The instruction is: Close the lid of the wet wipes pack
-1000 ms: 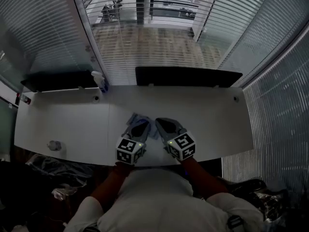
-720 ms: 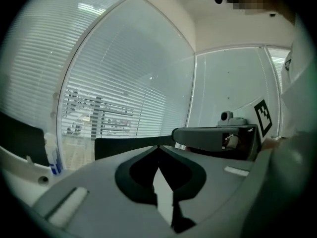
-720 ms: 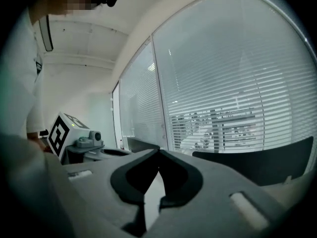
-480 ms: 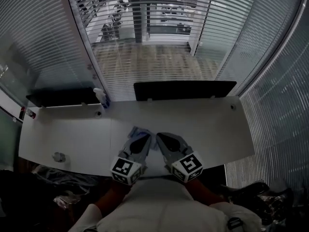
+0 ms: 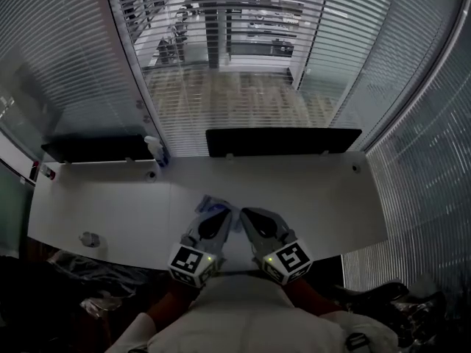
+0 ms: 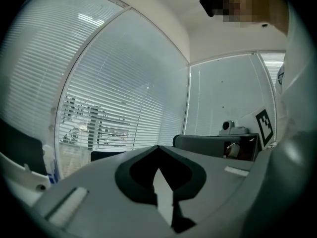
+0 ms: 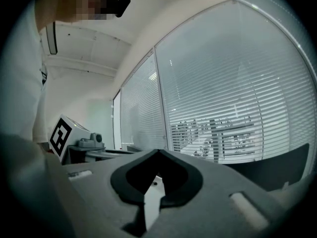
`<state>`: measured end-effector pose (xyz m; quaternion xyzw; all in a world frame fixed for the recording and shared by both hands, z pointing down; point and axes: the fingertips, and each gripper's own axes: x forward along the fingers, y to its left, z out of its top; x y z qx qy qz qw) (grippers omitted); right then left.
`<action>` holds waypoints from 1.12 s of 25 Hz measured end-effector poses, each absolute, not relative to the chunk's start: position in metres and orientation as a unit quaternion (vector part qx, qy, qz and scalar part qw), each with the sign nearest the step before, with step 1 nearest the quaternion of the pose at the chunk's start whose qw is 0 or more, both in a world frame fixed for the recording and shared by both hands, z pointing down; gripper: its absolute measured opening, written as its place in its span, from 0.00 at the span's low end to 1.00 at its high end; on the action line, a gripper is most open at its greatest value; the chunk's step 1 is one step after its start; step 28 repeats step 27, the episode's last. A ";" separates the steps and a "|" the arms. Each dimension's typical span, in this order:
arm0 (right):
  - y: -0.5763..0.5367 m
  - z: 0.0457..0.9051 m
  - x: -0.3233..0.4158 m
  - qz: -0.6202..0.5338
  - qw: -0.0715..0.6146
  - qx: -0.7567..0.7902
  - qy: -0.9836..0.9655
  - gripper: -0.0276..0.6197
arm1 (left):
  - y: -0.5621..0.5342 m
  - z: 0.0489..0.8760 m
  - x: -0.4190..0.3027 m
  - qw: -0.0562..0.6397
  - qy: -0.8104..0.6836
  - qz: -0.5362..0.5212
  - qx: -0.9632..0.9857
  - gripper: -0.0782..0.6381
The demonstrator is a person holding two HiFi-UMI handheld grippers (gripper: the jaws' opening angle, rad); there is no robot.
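- So, white table [image 5: 324, 197]: wet wipes pack [image 5: 211, 201] lies near the front edge, mid-table, just beyond the tips of both grippers.
- Left gripper [image 5: 223, 214] covers the pack's near part; only a bluish corner shows, so lid state can't be told.
- Right gripper [image 5: 244, 213] sits beside the left, tips close together.
- Left gripper view: jaws together at the tips [image 6: 158, 147], nothing btwn them, bare table seen through the slit.
- Right gripper view: same, tips [image 7: 158, 151] meet, empty.
- Around: spray bottle [image 5: 154, 150] at back left, dark screen [image 5: 283, 141] at back centre, dark panel [image 5: 92, 147] far left, small round obj [image 5: 89, 238] near left edge, too small to ID.
- Blinds [image 5: 221, 65] behind.
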<state>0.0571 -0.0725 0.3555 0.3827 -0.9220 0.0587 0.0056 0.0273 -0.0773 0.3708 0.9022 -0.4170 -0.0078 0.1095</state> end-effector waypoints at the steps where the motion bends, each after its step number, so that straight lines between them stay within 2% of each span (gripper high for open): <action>1: -0.072 0.354 0.058 0.051 0.004 0.384 -0.922 0.04 | -0.078 0.371 0.027 0.110 -0.417 -0.007 0.902 0.11; 5: -0.073 0.345 0.059 0.022 0.006 0.385 -0.922 0.04 | -0.080 0.371 0.028 0.111 -0.417 -0.005 0.902 0.11; 28: -0.078 0.350 0.063 0.023 0.010 0.381 -0.924 0.04 | -0.085 0.375 0.040 0.114 -0.403 0.001 0.908 0.11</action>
